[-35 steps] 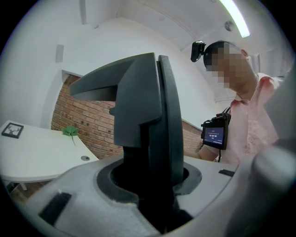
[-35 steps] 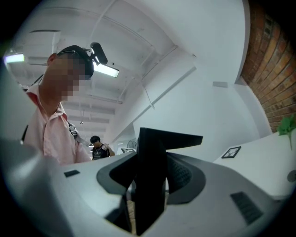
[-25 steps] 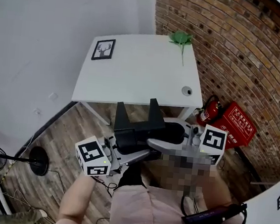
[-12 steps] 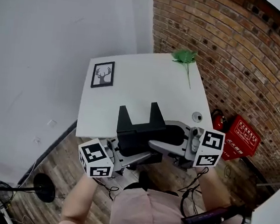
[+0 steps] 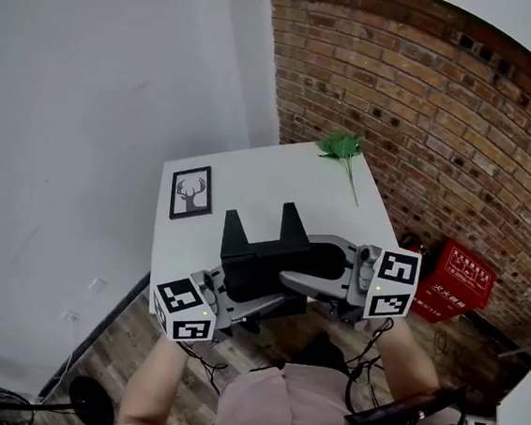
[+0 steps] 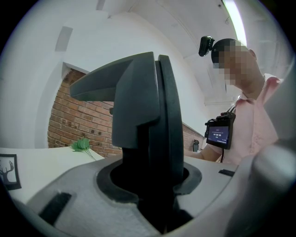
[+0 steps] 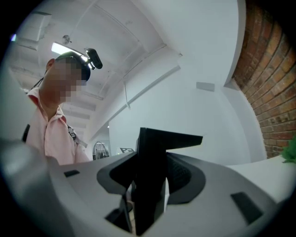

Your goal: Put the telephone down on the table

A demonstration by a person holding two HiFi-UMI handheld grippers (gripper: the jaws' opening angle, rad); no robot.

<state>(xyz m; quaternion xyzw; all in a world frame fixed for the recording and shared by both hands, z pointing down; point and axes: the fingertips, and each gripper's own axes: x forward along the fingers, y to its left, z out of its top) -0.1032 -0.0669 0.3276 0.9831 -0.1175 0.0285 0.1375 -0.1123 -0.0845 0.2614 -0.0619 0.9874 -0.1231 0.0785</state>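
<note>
A black telephone with two upright prongs hangs in the air between my two grippers, over the near edge of the white table. My left gripper clamps it from the lower left and my right gripper from the right. In the left gripper view the telephone stands upright, wedged between the grey jaws of the left gripper. The right gripper view shows its thin black edge pinched by the right gripper.
On the table lie a framed deer picture at the left and a green sprig at the far right corner. A brick wall runs along the right, with a red crate on the floor below it.
Both grippers have carried the telephone forward from over the floor to the table's near edge. The table now fills the view beneath them.
</note>
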